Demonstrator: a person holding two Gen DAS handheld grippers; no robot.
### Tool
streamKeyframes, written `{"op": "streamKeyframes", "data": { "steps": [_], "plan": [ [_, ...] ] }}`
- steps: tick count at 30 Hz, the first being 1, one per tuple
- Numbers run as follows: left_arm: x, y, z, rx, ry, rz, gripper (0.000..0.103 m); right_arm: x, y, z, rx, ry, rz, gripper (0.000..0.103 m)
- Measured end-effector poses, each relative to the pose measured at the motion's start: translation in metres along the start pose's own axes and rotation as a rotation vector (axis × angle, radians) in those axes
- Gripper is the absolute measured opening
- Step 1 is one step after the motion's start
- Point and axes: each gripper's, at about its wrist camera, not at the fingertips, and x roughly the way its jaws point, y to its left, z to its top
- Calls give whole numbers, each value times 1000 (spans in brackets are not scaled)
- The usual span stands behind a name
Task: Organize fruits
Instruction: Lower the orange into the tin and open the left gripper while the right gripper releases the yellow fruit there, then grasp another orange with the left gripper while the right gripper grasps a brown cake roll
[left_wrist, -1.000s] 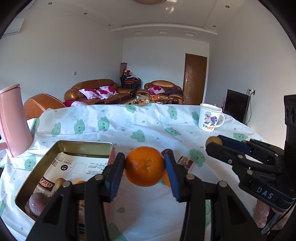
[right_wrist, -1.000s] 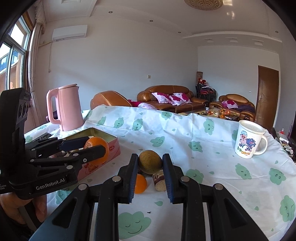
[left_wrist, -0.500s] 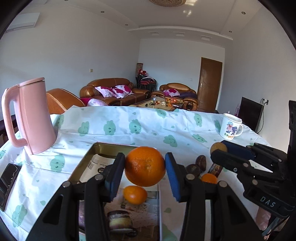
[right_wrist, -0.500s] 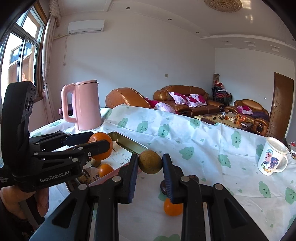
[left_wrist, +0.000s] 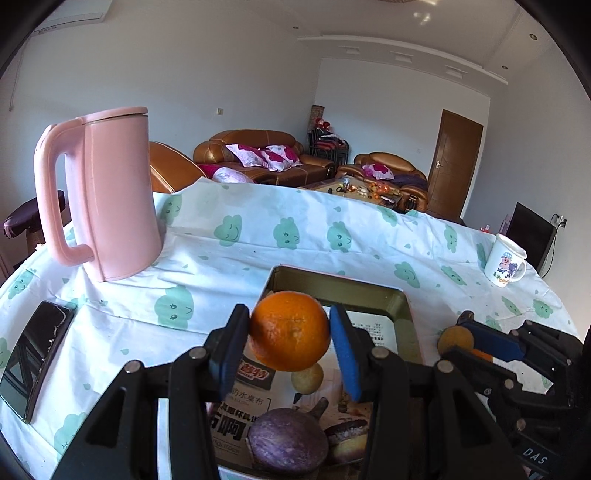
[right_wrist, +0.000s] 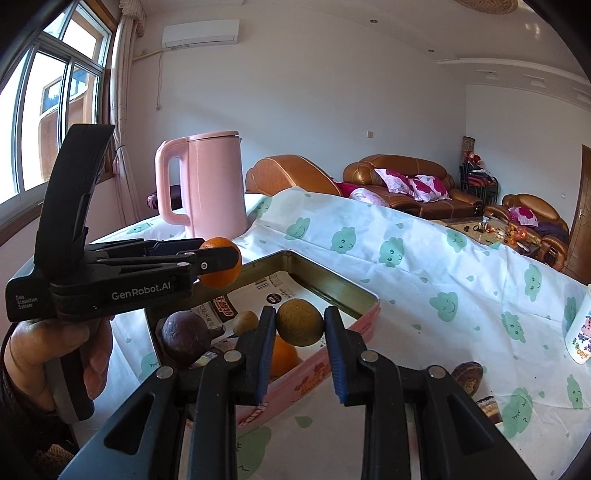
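A: What is held by the two tools, and where?

B: An orange (left_wrist: 290, 330) is clamped between the pads of the left gripper (left_wrist: 290, 334), the jaws partly open around it. It is carried in the air above the metal tin (left_wrist: 400, 306), not yet set down. The right gripper (right_wrist: 300, 325) is closed on a small brownish-green fruit (right_wrist: 300, 322) (its kind cannot be told), held over the tin's near wall.

A: What is already inside the tin?

B: A dark purple fruit (left_wrist: 288, 439), a small yellowish fruit (left_wrist: 306, 376) and a second orange (right_wrist: 282, 356) are seen on the printed paper lining.

A: How is the orange expected to handle?

B: It is judged light and firm, but round and somewhat smooth, so it can roll when released. The hold is taken across its widest part, which seems secure. A low release onto a free spot of the paper is advised. The pink kettle (left_wrist: 107, 192) stands well apart.
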Motion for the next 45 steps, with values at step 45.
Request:
{"op": "streamKeyframes", "data": {
  "steps": [45],
  "plan": [
    [4,-109,-16,121,32,-97,87,-67,-147,-62,244,98,-291,51]
  ]
}}
